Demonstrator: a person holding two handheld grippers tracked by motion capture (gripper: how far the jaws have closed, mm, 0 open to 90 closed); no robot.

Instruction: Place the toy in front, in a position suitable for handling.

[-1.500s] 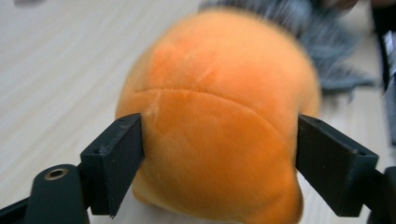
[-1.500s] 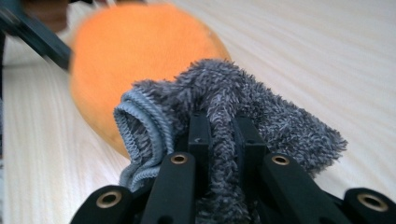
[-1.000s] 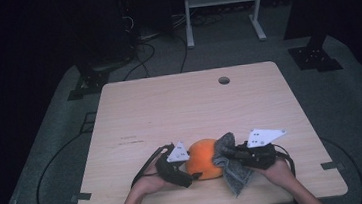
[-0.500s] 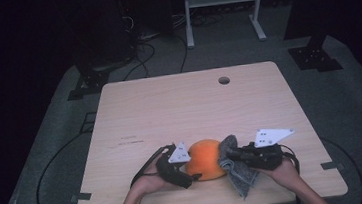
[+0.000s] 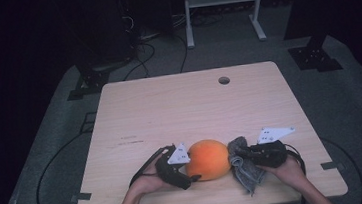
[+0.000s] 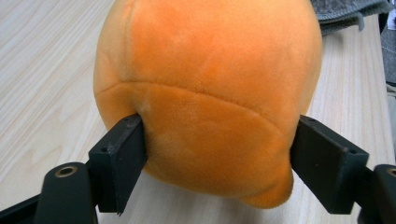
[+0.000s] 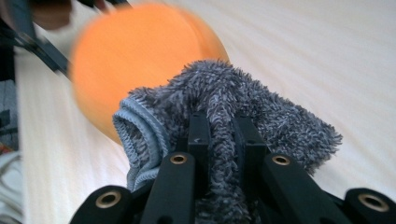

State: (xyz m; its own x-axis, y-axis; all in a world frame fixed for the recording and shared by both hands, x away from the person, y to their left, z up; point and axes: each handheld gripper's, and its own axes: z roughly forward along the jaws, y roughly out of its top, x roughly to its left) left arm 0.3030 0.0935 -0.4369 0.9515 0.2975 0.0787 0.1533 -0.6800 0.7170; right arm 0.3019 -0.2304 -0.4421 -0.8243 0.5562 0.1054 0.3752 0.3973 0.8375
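Note:
An orange plush ball (image 5: 207,158) rests on the wooden table (image 5: 189,106) near its front edge. My left gripper (image 5: 188,166) is shut on the ball's left side; in the left gripper view both pads (image 6: 123,156) press into the orange plush ball (image 6: 210,93). My right gripper (image 5: 239,152) is shut on a grey fluffy cloth (image 5: 244,168), which hangs against the ball's right side. In the right gripper view the grey cloth (image 7: 224,116) is pinched between the jaws of the right gripper (image 7: 222,130), with the orange ball (image 7: 135,60) blurred just behind it.
A small round hole (image 5: 224,80) sits near the table's far edge. A white metal stand (image 5: 222,7) and cables lie on the dark floor beyond. The far half of the tabletop is bare wood.
My right gripper with the cloth has shifted slightly and sunk a little against the ball's right side. The left gripper and the ball have stayed put.

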